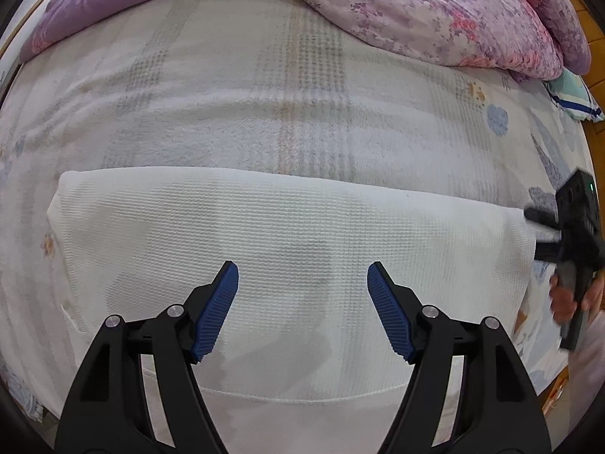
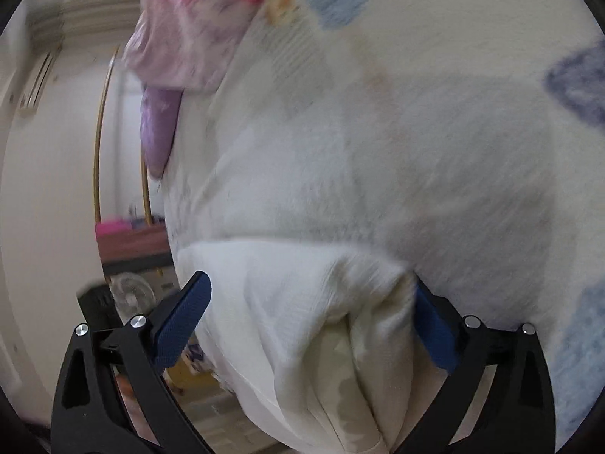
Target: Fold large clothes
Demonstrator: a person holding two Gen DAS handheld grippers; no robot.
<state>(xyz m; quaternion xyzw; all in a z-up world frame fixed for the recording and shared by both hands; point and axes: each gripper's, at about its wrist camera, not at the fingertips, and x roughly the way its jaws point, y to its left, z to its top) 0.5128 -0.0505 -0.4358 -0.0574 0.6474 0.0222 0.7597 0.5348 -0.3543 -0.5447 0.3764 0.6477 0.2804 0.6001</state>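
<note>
**A:** Item one, the task's thing?

**B:** White waffle-knit garment (image 1: 287, 234), folded into a broad band, lying flat across the near part of the bed's pale plaid blanket (image 1: 234, 113). One straight fold edge runs along its far side; a hem line shows on its near side.

**A:** Left gripper?

**B:** Left gripper (image 1: 302, 283) – directly above the garment's middle, pointing down at it. Jaws stand wide; blue ribbed pads apart, nothing between them but the cloth lying below. Whether the tips touch the cloth, I cannot tell.

**A:** Right gripper?

**B:** Right gripper (image 2: 314, 314) at the garment's right-hand end, seen from the left wrist as a black body held in a hand (image 1: 567, 299). Its own view is blurred. Jaws spread wide, with the bunched end of the garment (image 2: 302, 302) between them. The right pad sits against or just behind the cloth; the left pad stands clear of it. No firm clamp visible.

**A:** Other entries, placed from the garment?

**B:** Beyond it, at the far side of the bed – a pink floral quilt (image 1: 435, 11), heaped, and a purple floral pillow (image 1: 124, 3) beside that. Far right of the garment, a pale blue cushion with dark stripes (image 1: 574, 102) at the bed's edge. Past the garment's left end in the right wrist view: a white wall (image 2: 49, 174) and a small fan (image 2: 130, 295) low down.
</note>
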